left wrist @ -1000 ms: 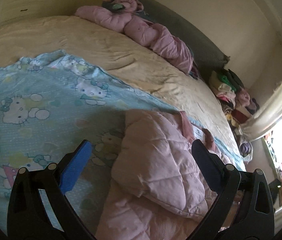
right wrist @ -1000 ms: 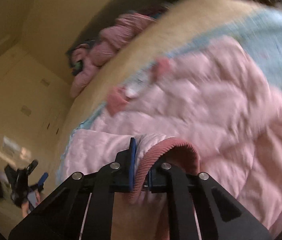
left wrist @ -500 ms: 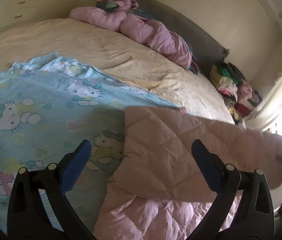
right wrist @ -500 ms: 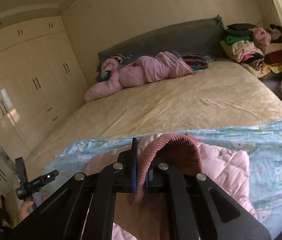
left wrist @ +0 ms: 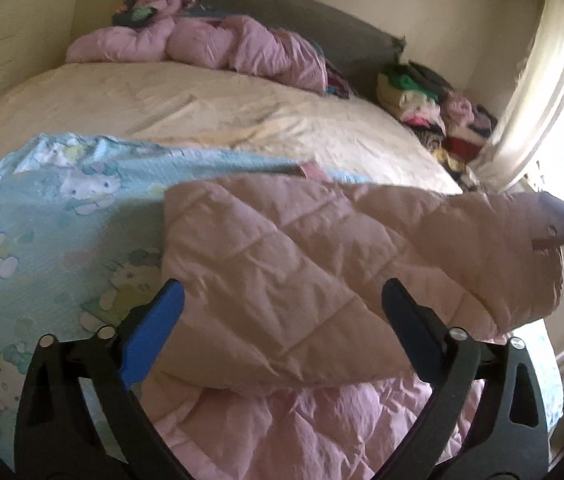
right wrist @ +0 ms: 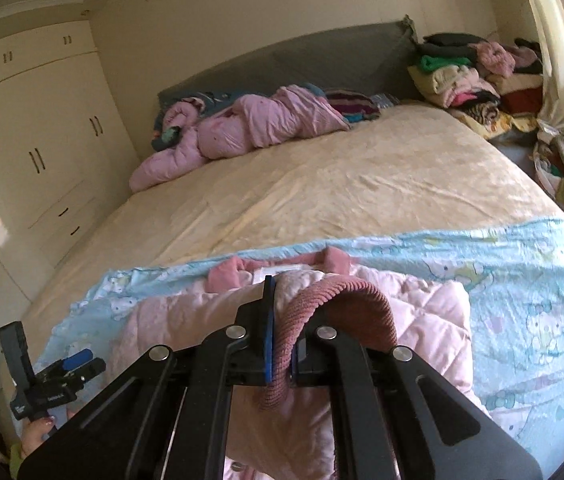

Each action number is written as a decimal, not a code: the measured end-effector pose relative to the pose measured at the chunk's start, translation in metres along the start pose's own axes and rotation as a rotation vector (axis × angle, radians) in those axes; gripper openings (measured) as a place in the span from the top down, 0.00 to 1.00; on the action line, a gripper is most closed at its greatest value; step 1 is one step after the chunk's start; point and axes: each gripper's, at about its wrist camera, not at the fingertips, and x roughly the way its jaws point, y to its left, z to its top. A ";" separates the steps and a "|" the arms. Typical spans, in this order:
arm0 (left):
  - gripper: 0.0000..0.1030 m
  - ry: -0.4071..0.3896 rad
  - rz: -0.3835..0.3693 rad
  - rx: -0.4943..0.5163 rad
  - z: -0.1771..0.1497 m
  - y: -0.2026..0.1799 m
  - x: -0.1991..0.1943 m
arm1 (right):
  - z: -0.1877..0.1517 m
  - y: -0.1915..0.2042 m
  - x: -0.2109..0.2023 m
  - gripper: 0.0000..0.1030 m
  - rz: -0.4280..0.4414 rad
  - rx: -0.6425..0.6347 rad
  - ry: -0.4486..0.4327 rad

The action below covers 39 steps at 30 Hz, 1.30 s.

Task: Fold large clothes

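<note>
Pink jacket (left wrist: 290, 280) sleeve cuff pinched in right tool (right wrist: 282, 344), beneath spread, closing left tool (left wrist: 282, 320).

You have cream walls (right wrist: 241, 8); cream wardrobes (right wrist: 21, 128) stand left of the bed (right wrist: 342, 184). A grey headboard (right wrist: 302, 64) backs it; daylight enters past a pale curtain (left wrist: 538, 92).

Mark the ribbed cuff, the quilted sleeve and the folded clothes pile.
ribbed cuff (right wrist: 346, 300), right wrist view, top of its arch.
quilted sleeve (left wrist: 302, 264), left wrist view, mid-panel.
folded clothes pile (right wrist: 462, 76), right wrist view, cream garment.
</note>
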 end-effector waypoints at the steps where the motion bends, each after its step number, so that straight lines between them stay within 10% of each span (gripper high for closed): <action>1: 0.20 0.011 -0.001 -0.003 -0.001 0.000 0.004 | -0.002 -0.002 0.003 0.95 -0.003 0.004 0.005; 17: 0.30 0.142 0.010 -0.017 -0.021 0.007 0.044 | -0.028 -0.024 0.037 0.92 -0.045 0.081 0.099; 21: 0.30 0.162 0.006 -0.039 -0.026 0.012 0.051 | -0.032 -0.022 0.038 0.60 -0.045 0.094 0.121; 27: 0.30 0.167 0.010 -0.035 -0.028 0.011 0.051 | -0.037 -0.006 0.019 0.49 -0.075 0.062 0.077; 33: 0.30 0.173 0.014 -0.041 -0.029 0.010 0.051 | -0.036 -0.002 -0.003 0.30 -0.288 0.041 -0.055; 39: 0.29 0.183 0.035 -0.033 -0.030 0.009 0.054 | -0.047 0.027 0.016 0.23 -0.114 -0.040 0.018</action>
